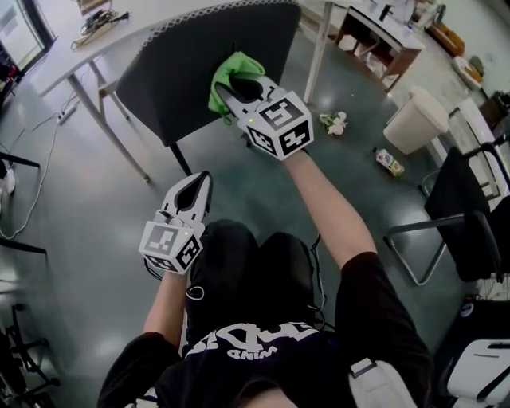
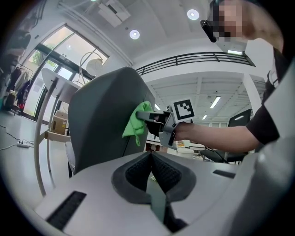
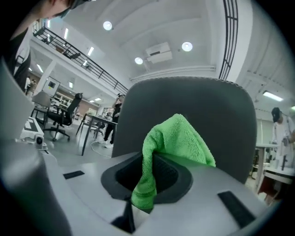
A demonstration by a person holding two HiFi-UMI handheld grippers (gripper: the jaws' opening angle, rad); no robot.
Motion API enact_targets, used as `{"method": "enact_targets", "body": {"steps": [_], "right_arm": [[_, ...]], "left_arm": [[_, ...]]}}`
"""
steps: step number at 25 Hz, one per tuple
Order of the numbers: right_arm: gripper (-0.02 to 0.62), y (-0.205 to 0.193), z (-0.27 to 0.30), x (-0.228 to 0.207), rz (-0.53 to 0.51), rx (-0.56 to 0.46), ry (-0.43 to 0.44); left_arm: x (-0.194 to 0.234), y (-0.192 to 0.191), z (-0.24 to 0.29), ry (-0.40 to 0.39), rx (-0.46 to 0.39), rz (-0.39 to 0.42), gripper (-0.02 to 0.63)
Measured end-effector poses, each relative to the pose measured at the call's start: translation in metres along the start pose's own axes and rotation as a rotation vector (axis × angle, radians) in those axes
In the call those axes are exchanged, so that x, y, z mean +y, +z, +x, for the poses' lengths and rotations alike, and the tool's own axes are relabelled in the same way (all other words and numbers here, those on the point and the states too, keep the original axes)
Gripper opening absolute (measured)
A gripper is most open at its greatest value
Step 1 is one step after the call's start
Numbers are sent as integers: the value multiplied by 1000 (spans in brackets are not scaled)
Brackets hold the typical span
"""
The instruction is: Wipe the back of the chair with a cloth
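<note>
Holding Cloth to Chair Back

Clenched on a green cloth [image 3: 177, 138], the right tool [image 3: 146, 186] meets the dark grey back of a chair [image 3: 198, 99] in an open office. The right gripper view shows the cloth pinched between the 2 jaws. 1 fold hangs down in front of them and the rest is bunched above, with the chair back filling the frame just behind.

In the head view, the right tool [image 1: 231, 89] is stretched forward at the end of the arm [image 1: 327, 207] of a person [image 1: 263, 351]. There the cloth [image 1: 229, 70] lies against the chair [image 1: 183, 72]. The left gripper view catches the same contact from the side: the cloth [image 2: 136, 126] sits at the edge of the chair [image 2: 103, 120] back, with the right tool [image 2: 154, 119] level behind it.

The left tool [image 1: 204, 182] is held low and close to the person's body, apart from the chair and pointing toward it. In its own view, the left tool [image 2: 150, 159] has its jaws pressed together with nothing between them.

The chair stands on a grey floor [image 1: 239, 175] in front of a white surface [image 1: 159, 24]. To the right on the floor are a pale bin [image 1: 414, 119], a small bottle [image 1: 388, 162] lying on its side, and a bit of crumpled litter [image 1: 336, 123]. A black office seat [image 1: 466, 207] stands at the frame's right edge.
</note>
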State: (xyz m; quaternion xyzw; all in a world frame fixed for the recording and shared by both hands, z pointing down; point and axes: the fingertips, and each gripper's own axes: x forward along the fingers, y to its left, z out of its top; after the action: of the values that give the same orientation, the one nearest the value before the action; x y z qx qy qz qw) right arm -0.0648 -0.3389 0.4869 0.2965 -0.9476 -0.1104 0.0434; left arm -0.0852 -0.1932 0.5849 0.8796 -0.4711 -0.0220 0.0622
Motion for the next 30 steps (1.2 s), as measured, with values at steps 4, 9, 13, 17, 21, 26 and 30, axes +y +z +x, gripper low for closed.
{"method": "enact_targets", "body": {"steps": [4, 9, 13, 17, 21, 26, 30], "right_arm": [[48, 16, 14, 45, -24, -45, 118], [49, 27, 20, 75, 4, -84, 177], [48, 11, 9, 60, -3, -58, 138], [48, -25, -12, 11, 58, -1, 14], [49, -67, -49, -45, 84, 74, -123], [48, -114, -94, -109, 106, 173, -270], [48, -135, -109, -144, 117, 222, -333]], "left_arm": [[1, -1, 0, 5, -1, -7, -2], [3, -1, -1, 2, -1, -6, -2], [1, -2, 0, -3, -2, -8, -2], [2, -6, 0, -9, 6, -12, -2], [4, -10, 2, -14, 14, -18, -2], [8, -13, 4, -14, 11, -24, -2], [11, -13, 5, -12, 9, -28, -2]]}}
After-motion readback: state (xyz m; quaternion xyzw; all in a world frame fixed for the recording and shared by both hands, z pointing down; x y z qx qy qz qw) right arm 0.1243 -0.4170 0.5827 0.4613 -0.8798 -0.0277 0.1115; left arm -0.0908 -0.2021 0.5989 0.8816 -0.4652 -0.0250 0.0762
